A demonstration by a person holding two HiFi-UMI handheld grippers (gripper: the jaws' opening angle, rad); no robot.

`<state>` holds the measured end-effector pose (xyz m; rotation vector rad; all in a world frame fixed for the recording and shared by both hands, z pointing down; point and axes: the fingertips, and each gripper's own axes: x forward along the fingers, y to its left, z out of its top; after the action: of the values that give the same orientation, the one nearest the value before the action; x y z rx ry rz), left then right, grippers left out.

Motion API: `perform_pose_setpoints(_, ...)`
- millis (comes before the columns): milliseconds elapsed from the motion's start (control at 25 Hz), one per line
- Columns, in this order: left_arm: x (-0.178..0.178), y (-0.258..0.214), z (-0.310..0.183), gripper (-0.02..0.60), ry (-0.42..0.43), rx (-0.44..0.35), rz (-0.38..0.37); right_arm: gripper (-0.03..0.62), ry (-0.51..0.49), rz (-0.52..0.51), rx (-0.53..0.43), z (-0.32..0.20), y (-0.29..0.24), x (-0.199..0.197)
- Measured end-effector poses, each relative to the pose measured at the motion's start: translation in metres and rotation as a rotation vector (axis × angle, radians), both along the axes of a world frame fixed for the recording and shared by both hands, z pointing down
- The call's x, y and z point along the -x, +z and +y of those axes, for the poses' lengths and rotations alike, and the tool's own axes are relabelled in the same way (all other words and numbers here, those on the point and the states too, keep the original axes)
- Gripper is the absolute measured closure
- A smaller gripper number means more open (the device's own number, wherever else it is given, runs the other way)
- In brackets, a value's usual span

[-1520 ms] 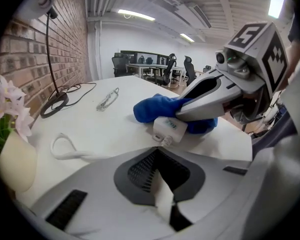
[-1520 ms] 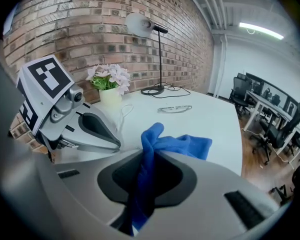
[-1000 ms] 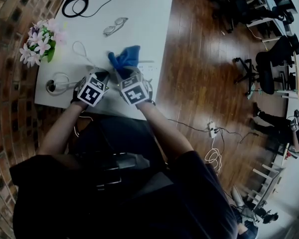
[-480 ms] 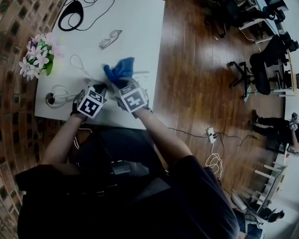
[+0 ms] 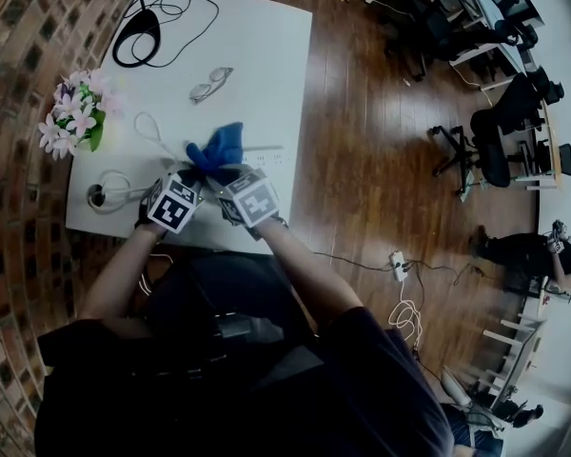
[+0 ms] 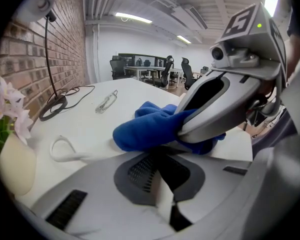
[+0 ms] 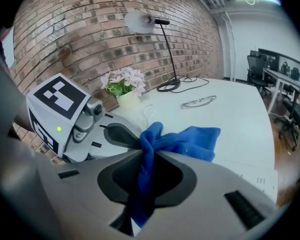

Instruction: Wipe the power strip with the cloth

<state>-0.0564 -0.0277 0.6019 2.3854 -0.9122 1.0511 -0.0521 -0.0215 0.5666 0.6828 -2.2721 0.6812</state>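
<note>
1. Blue cloth [image 7: 189,140] is bunched up and pinched in the right gripper [image 7: 145,151]. A twisted fold runs down between its two jaws, which are clamped on the fabric, and the rest fans out ahead of the tips.
2. The left gripper [image 6: 160,159] has its jaws drawn together. I can make out nothing held between them. Its tips sit just beside the cloth, on the cloth's left in the head view.
3. The two grippers are close side by side near the front of the white table [image 5: 262,55], both angled down toward it, each carrying its cube of square markers.
4. The white power strip [image 5: 271,152] lies flat on the table near the right edge. In the head view, the cloth covers its left end and the socket end shows to the cloth's right.
5. A thin white cord [image 5: 150,127] makes a loop on the table to the left of the cloth.
6. Further back lie a pair of glasses [image 5: 211,82] and the round black base of a desk lamp [image 5: 136,36] with its cable coiled around it, both well apart from the grippers.
7. A pot of pale pink flowers [image 5: 73,122] stands at the left edge by the brick wall [image 5: 19,84].
8. To the right is a wooden floor [image 5: 362,141], with office chairs [image 5: 500,150] further off.
</note>
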Motion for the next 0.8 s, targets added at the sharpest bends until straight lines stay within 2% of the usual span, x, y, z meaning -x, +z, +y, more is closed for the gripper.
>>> perform_pose_setpoints(120,0.000,0.000,0.000,0.578,0.007,-0.006,-0.003,0.542,0.026,-0.059,-0.004,0.002,-0.013,0.000)
perform_pose_setpoints(240,0.000,-0.003,0.000,0.580,0.007,0.006,0.013,0.542,0.110,-0.127,-0.035,-0.007,-0.034,-0.014)
perform_pose_setpoints(360,0.000,-0.004,0.001,0.581,0.007,0.032,0.033,0.542,0.213,-0.284,-0.020,-0.015,-0.064,-0.031)
perform_pose_setpoints(520,0.001,-0.003,0.001,0.581,0.013,0.014,0.025,0.542,0.290,-0.464,-0.029,-0.019,-0.103,-0.058)
perform_pose_setpoints(640,0.001,-0.003,0.000,0.581,0.026,0.005,0.006,0.542,0.327,-0.510,-0.052,-0.019,-0.120,-0.077)
perform_pose_setpoints(800,-0.001,-0.003,0.001,0.580,0.036,0.013,-0.027,0.542,0.350,-0.520,-0.069,-0.011,-0.126,-0.100)
